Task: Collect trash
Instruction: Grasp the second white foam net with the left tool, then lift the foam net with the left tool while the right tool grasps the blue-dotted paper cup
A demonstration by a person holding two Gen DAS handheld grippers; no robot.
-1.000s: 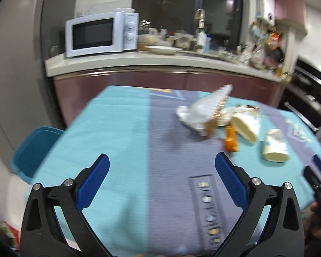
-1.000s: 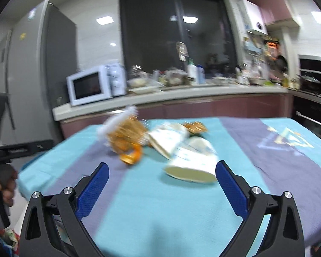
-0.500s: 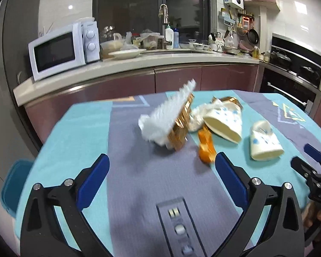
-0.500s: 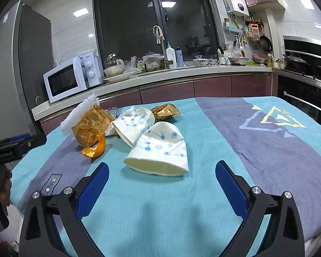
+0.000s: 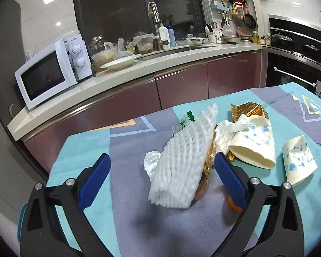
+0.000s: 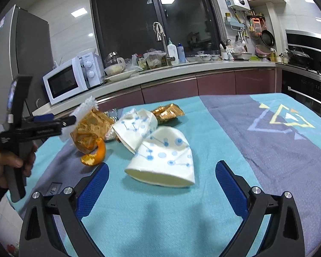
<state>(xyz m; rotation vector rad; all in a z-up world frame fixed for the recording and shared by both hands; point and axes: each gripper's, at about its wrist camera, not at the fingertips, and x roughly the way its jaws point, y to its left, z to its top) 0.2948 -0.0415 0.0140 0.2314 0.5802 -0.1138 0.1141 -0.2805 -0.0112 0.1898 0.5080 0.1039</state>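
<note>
Approach step: your left gripper (image 5: 161, 176), jaws just narrowing, straddles the white foam fruit net (image 5: 185, 160) ungripped; right gripper (image 6: 160, 182) open. Next, close on it.

Orange peel (image 5: 233, 203) mostly hidden behind left gripper's finger (image 5: 229, 177). Gold wrapper (image 5: 207, 167) largely covered by foam net (image 5: 184, 160). Hand (image 6: 4, 160) cut off at frame edge.

Trash heaped on my teal tablecloth (image 6: 203, 214): white foam net (image 5: 184, 160) leaning on gold foil wrapper (image 6: 89, 130), orange peel (image 6: 95, 155), two crushed dotted paper cups (image 6: 164, 158) on their sides.
</note>
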